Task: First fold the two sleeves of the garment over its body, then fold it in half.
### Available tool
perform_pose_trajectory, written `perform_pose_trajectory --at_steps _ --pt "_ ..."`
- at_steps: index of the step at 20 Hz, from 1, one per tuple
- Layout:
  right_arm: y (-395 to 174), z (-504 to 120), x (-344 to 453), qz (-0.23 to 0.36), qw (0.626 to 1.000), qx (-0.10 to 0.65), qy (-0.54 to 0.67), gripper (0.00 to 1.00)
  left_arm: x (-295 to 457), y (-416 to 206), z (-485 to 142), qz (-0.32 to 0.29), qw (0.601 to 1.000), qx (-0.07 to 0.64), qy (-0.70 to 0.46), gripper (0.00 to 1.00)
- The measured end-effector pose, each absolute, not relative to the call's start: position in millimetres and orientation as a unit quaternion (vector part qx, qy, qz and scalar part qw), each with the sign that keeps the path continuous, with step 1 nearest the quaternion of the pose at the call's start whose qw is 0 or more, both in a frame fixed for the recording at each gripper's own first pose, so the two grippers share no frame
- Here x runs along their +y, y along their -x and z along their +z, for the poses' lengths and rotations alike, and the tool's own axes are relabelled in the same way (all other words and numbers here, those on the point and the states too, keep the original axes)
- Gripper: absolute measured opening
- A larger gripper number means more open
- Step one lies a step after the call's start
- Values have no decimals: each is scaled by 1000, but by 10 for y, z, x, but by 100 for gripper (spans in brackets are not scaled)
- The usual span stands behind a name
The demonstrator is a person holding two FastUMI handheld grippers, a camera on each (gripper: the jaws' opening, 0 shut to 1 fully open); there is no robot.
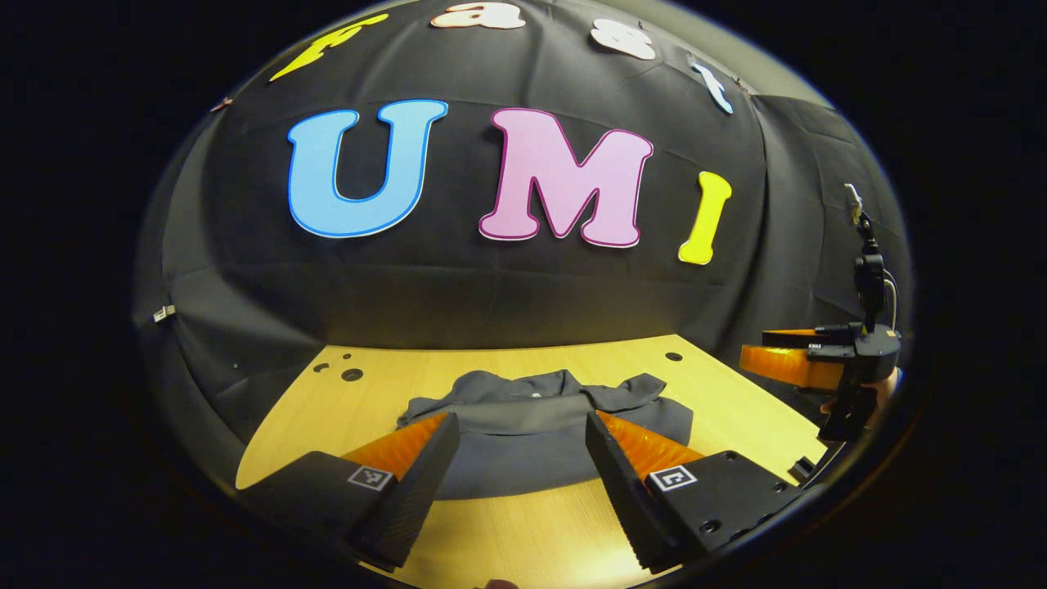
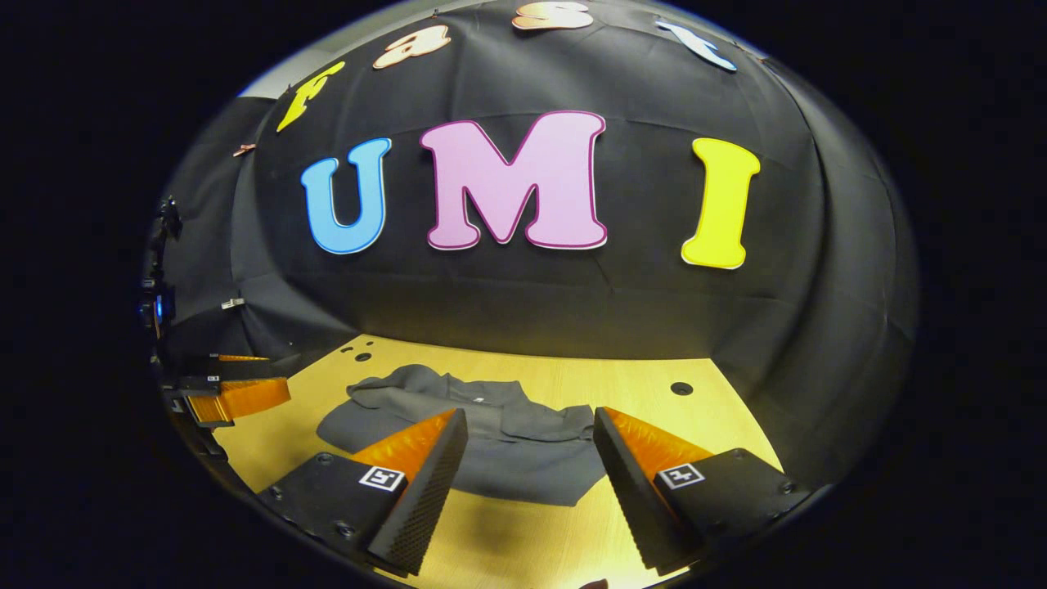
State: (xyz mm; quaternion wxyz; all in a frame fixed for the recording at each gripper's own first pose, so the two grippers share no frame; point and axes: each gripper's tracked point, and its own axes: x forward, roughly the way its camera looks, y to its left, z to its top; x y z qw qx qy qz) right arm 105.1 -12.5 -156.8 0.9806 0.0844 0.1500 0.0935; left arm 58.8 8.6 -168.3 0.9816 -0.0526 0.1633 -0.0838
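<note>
A dark grey garment (image 1: 523,450) lies flat on the wooden table (image 1: 736,409), with folds of cloth bunched across its far part near the collar. My left gripper (image 1: 522,419) hovers open above the garment's near edge, nothing between its fingers. The right gripper (image 1: 818,360) shows at the far right, held by a hand above the table's right side. In the right gripper view the garment (image 2: 491,450) lies ahead and slightly left. My right gripper (image 2: 530,413) stands open above its near right part, holding nothing. The left gripper (image 2: 237,397) appears at the far left edge.
The black cloth wall rises behind the table's far edge. Small round holes (image 1: 352,375) mark the table's far corners, one also at the right (image 2: 681,388). Bare wood lies between the garment and the near edge (image 1: 523,532).
</note>
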Motion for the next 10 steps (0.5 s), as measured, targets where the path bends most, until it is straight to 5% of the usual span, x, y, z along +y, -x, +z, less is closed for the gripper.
perform_pose_trajectory --at_steps 10 --pt "-634 -1622 99 97 978 165 -79 97 117 -126 -1760 -68 980 180 48 98"
